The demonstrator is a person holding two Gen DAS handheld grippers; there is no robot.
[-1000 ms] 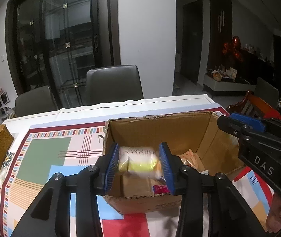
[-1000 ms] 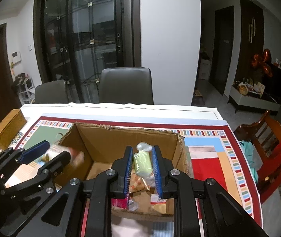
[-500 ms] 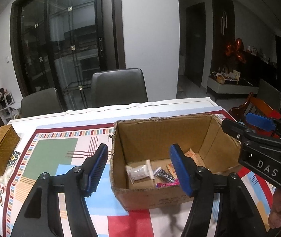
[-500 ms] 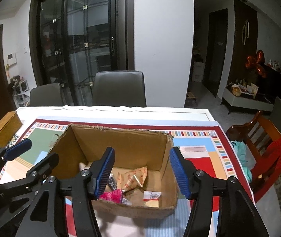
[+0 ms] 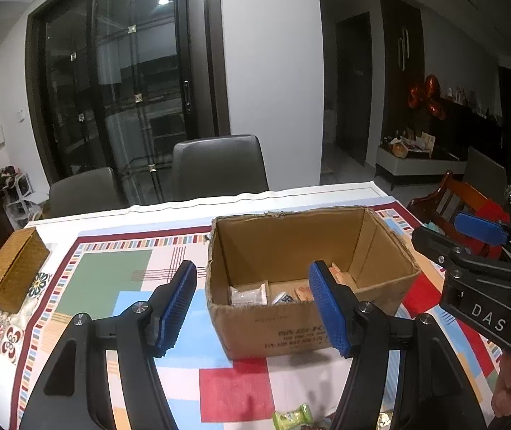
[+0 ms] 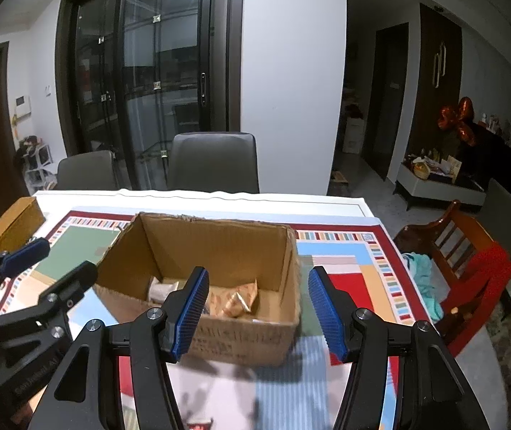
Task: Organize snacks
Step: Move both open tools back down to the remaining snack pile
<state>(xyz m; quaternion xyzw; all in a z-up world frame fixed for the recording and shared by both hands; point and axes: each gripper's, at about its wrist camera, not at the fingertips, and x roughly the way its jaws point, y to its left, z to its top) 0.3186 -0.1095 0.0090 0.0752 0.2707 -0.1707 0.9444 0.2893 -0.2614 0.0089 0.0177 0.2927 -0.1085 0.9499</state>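
Snacks are lying in two places right now: several packets [image 5: 302, 292] are sitting on the floor of the cardboard box [image 5: 309, 322], and one green wrapped sweet [image 5: 293, 418] is lying loose on the patterned tablecloth [image 5: 112, 268], on the near side of the box.

The left gripper [image 5: 253, 308] is hovering with its blue pads spread apart and nothing between them; past its tips the near wall of the box is showing, so the box is standing ahead of it and a little to the right. The right gripper [image 6: 257, 311] is likewise standing open and empty, aimed over the near rim at the crinkled orange-brown packets [image 6: 235, 297] inside.

What the next pick seems to turn on is the green sweet. It is lying below and behind the left gripper's tips, close under its right finger, nearer to the person than the box is. In the right wrist view it is not showing at all, only a blurred strip of cloth at the bottom, so I cannot tell how far the right gripper is from it. By my reckoning the left hand is the nearer one. The sweet's long axis is running roughly across the view, slightly tilted, so pads spread as these are would be closing along its length; a turn of the wrist looks needed.

A woven box [image 5: 13, 268] is sitting well off to the left, clear of all this.
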